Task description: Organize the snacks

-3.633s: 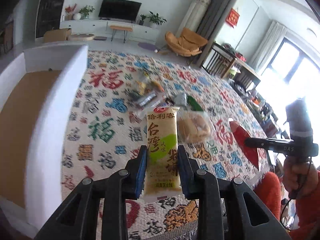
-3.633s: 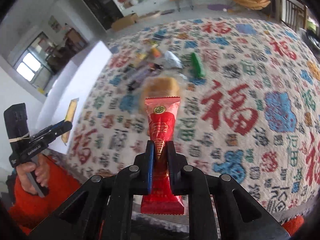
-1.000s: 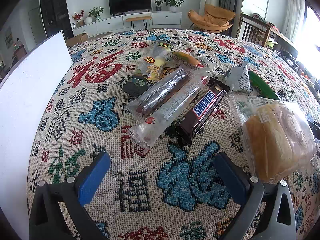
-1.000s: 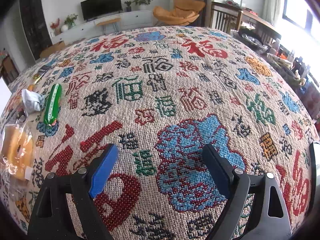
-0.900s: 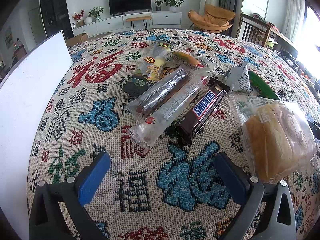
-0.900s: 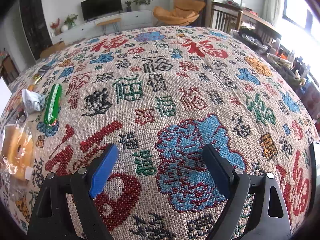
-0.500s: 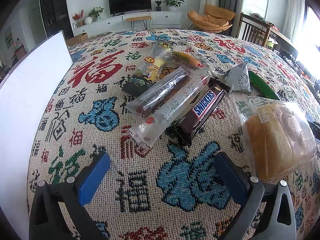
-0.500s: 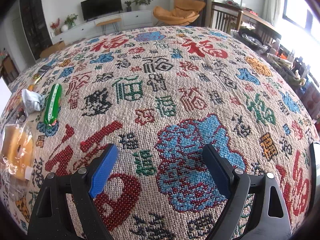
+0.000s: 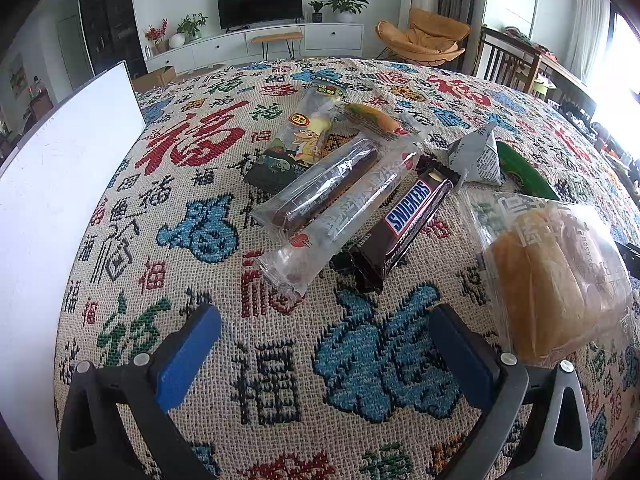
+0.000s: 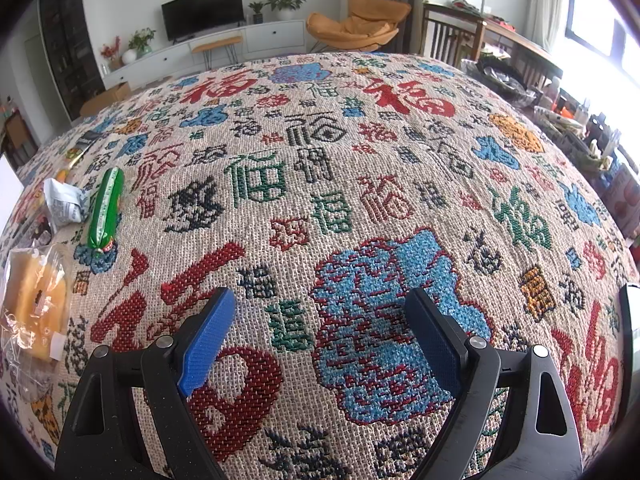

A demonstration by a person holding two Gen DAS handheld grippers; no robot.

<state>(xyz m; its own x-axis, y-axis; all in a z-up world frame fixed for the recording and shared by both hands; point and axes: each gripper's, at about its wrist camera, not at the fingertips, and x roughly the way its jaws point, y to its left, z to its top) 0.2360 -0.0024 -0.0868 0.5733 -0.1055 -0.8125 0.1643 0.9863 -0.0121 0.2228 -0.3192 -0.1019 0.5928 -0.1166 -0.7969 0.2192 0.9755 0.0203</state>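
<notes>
Snacks lie in a pile on the patterned tablecloth (image 9: 200, 152). In the left wrist view I see a Snickers bar (image 9: 404, 224), a clear long wrapper with a pale bar (image 9: 340, 212), a clear wrapper with a dark bar (image 9: 320, 188), a frog-print packet (image 9: 300, 144), a grey triangular packet (image 9: 476, 156), a green stick (image 9: 524, 172) and a bagged bread (image 9: 548, 276). My left gripper (image 9: 324, 344) is open and empty just in front of them. My right gripper (image 10: 320, 328) is open and empty over bare cloth; the green stick (image 10: 105, 208) and bread (image 10: 36, 304) lie far to its left.
A white box wall (image 9: 52, 208) stands along the left edge of the table. Beyond the table are a TV console (image 9: 260, 40), an orange chair (image 9: 424, 36) and a wooden chair (image 9: 508, 60). A cluttered side table (image 10: 560, 100) stands at the right.
Since 3.6 s ago both grippers have let go of their snack bars and stand open near the cloth. Over the last second nothing has moved.
</notes>
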